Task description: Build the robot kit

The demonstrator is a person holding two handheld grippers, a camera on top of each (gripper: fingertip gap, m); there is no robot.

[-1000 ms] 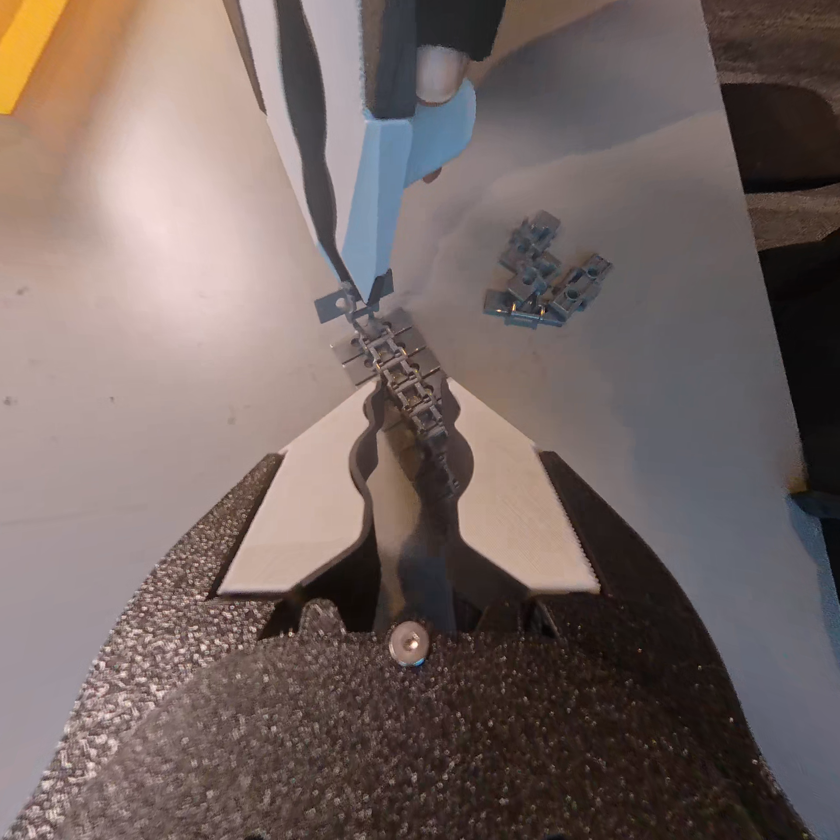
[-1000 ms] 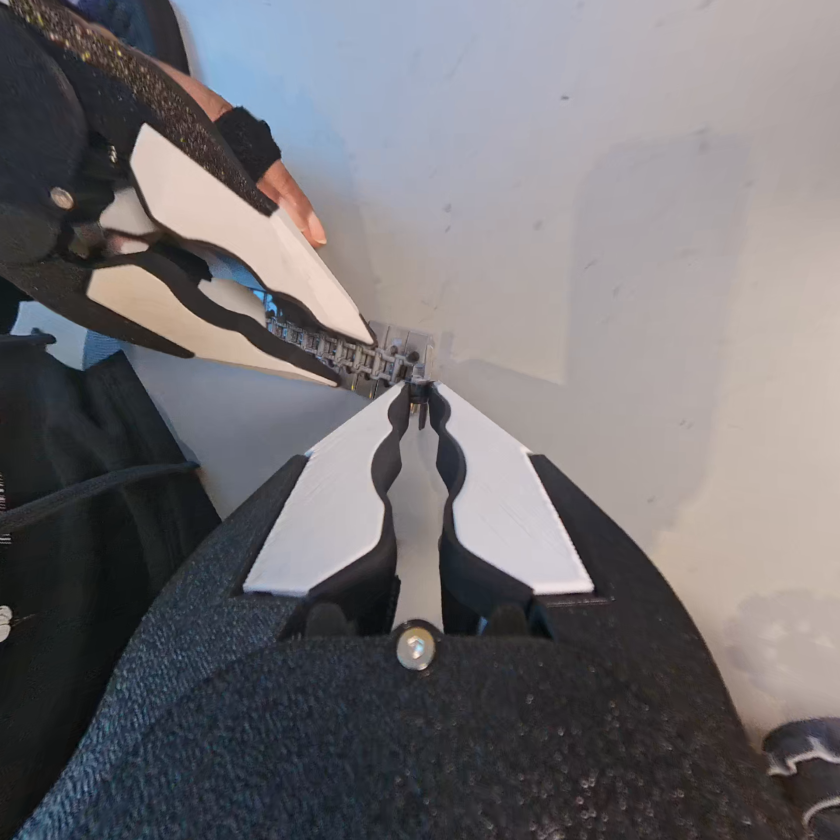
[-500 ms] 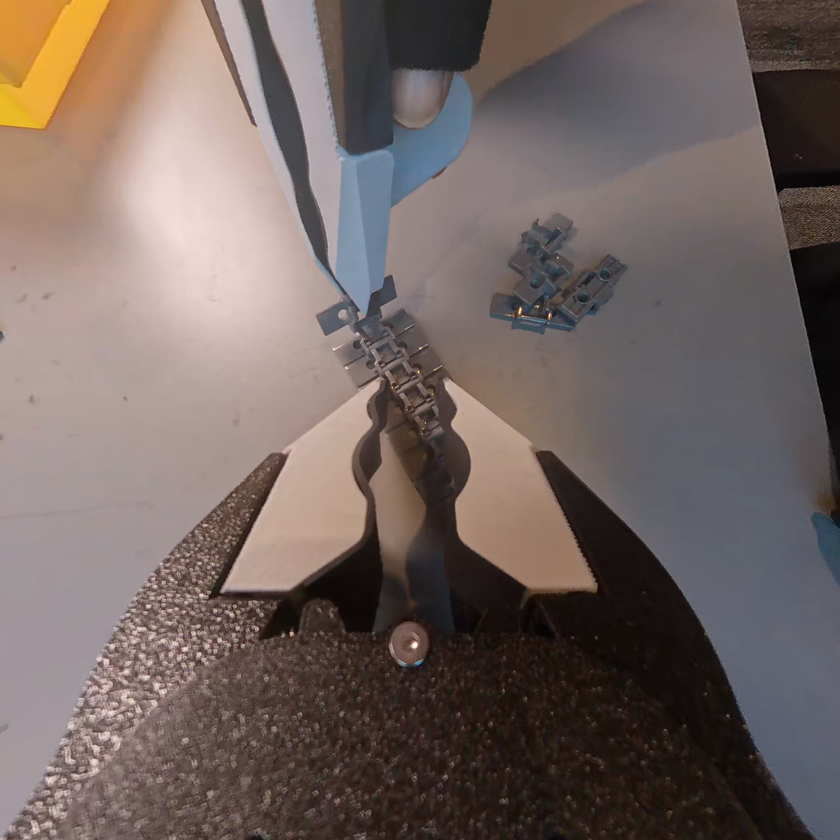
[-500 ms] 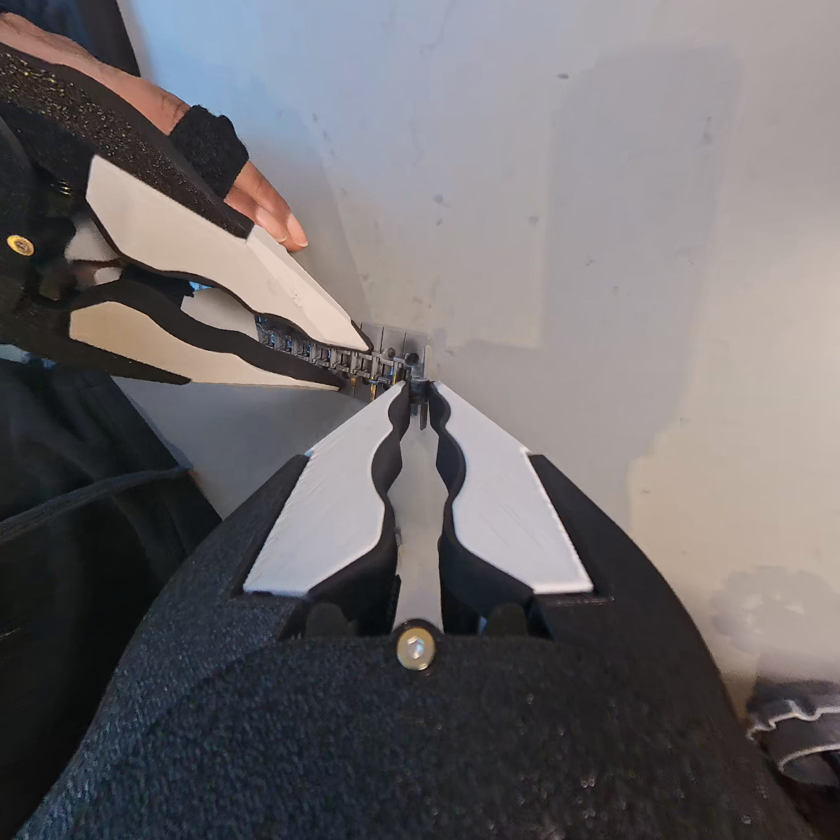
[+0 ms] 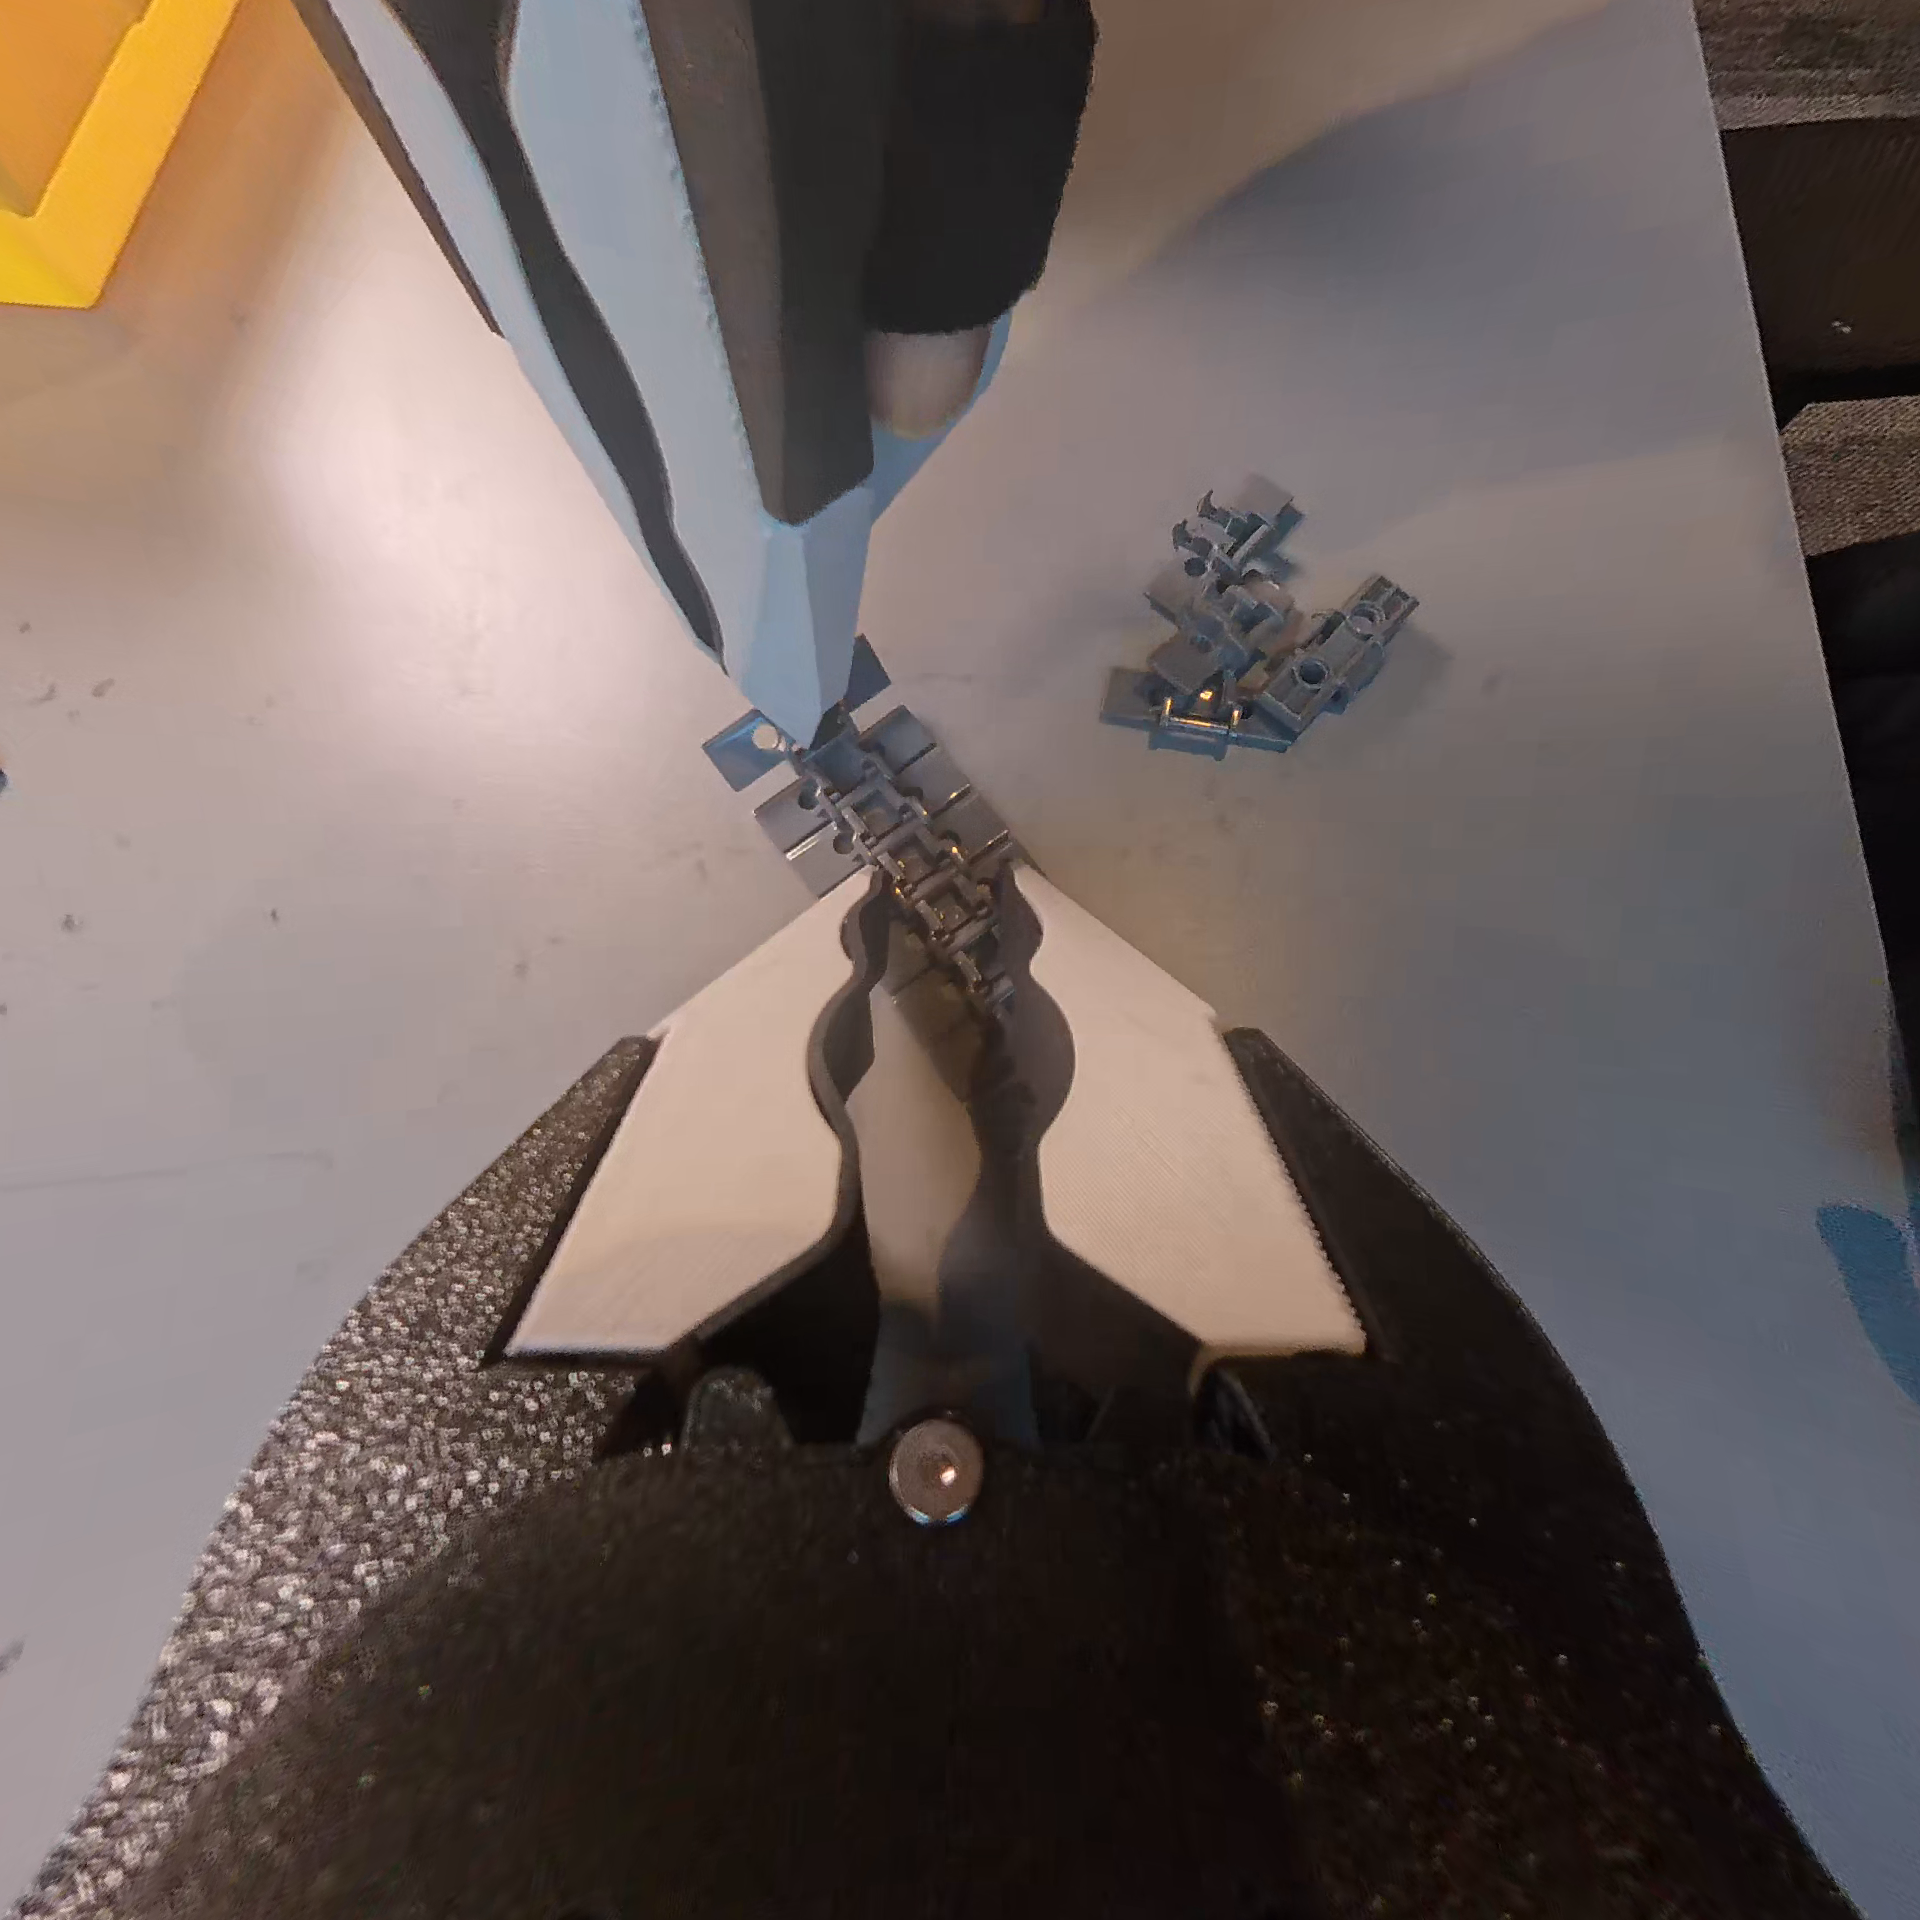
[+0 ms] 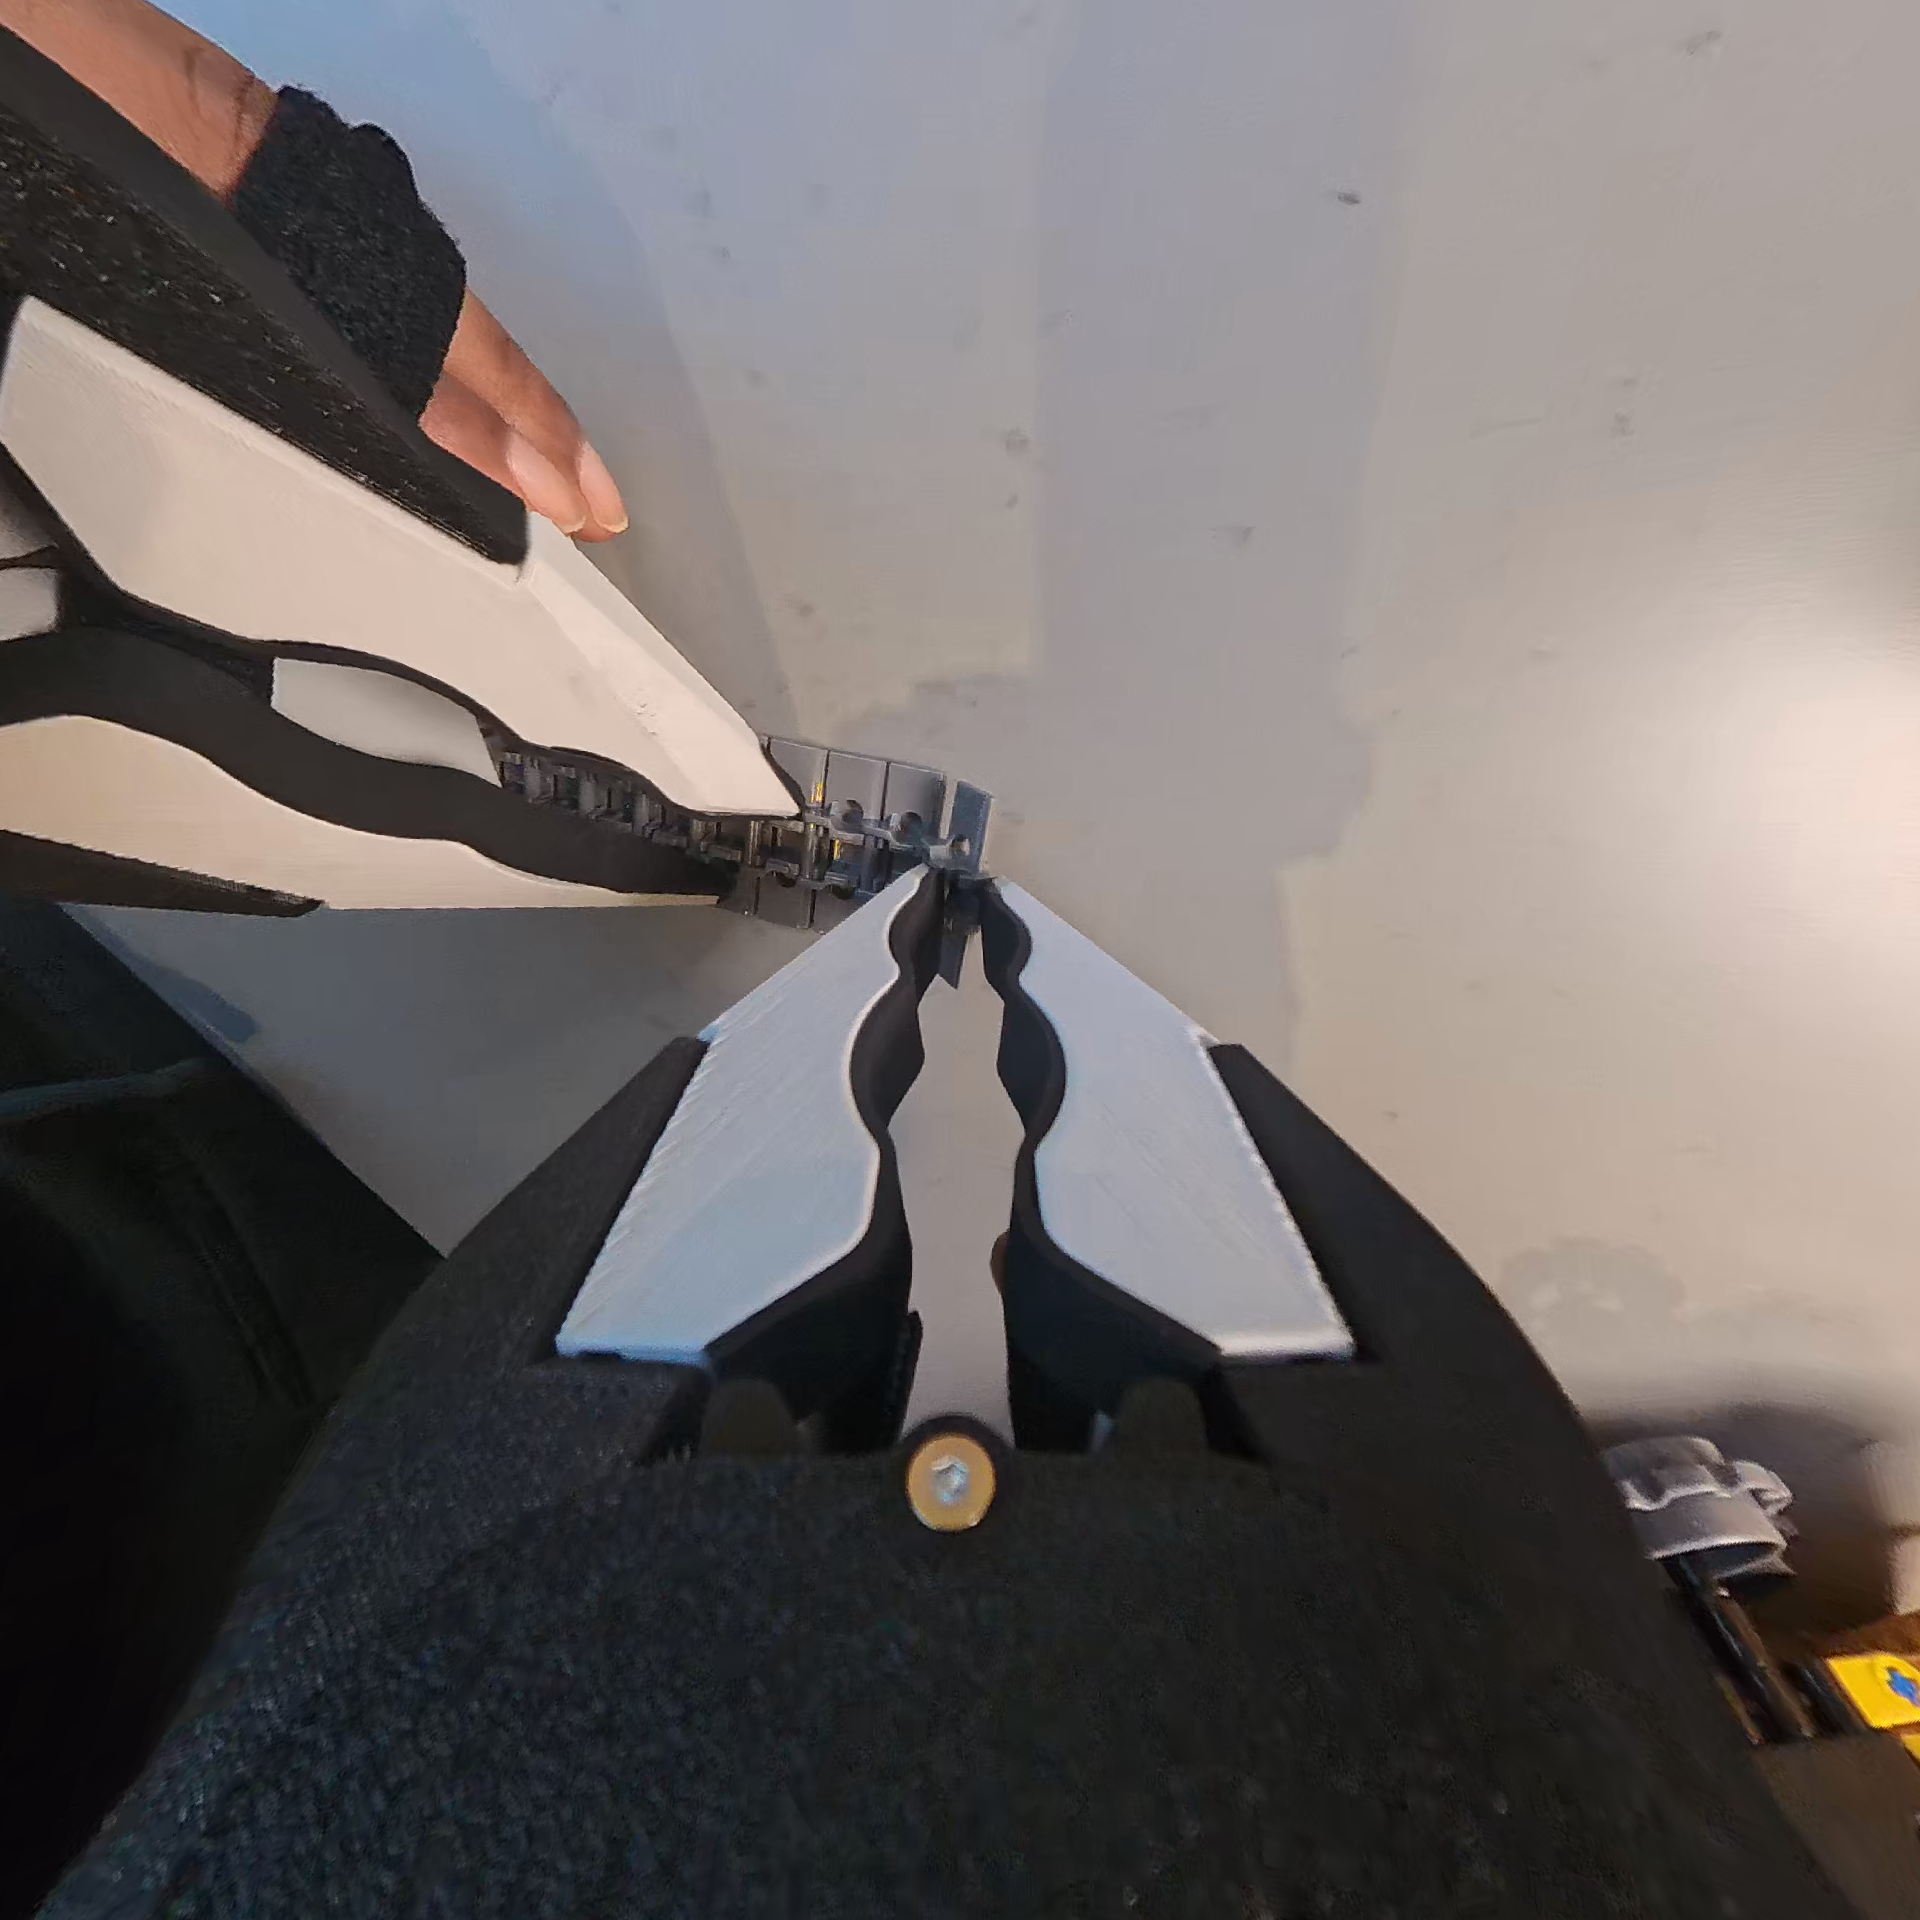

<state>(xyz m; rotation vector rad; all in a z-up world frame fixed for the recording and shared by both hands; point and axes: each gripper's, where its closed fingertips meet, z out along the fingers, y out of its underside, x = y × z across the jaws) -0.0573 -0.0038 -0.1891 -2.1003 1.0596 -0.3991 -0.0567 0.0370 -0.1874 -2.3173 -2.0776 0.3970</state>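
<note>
1. A grey plastic link chain (image 5: 904,862) is pinched along its length by the left tongs (image 5: 940,914), which are pressed together on it just above the pale desk (image 5: 312,935).
2. A single grey link (image 6: 961,868) is pinched by the tips of the right tongs (image 6: 961,894), which are closed on it right at the free end of the chain.
3. In the left wrist view, that link (image 5: 800,717) touches the chain's last segment, and the right tongs (image 5: 800,686) come down onto it from above the chain.
4. The join is judged best made with the chain kept rigid and level, so that the link's clips meet the end segment squarely.
5. A straight push along the chain's axis is advised; a tilted link would probably jam or slip out.
6. A pile of loose grey links (image 5: 1257,655) lies on the desk to the right of the chain, well apart from it.
7. A yellow bin (image 5: 52,156) sits far to the upper left of the chain.
</note>
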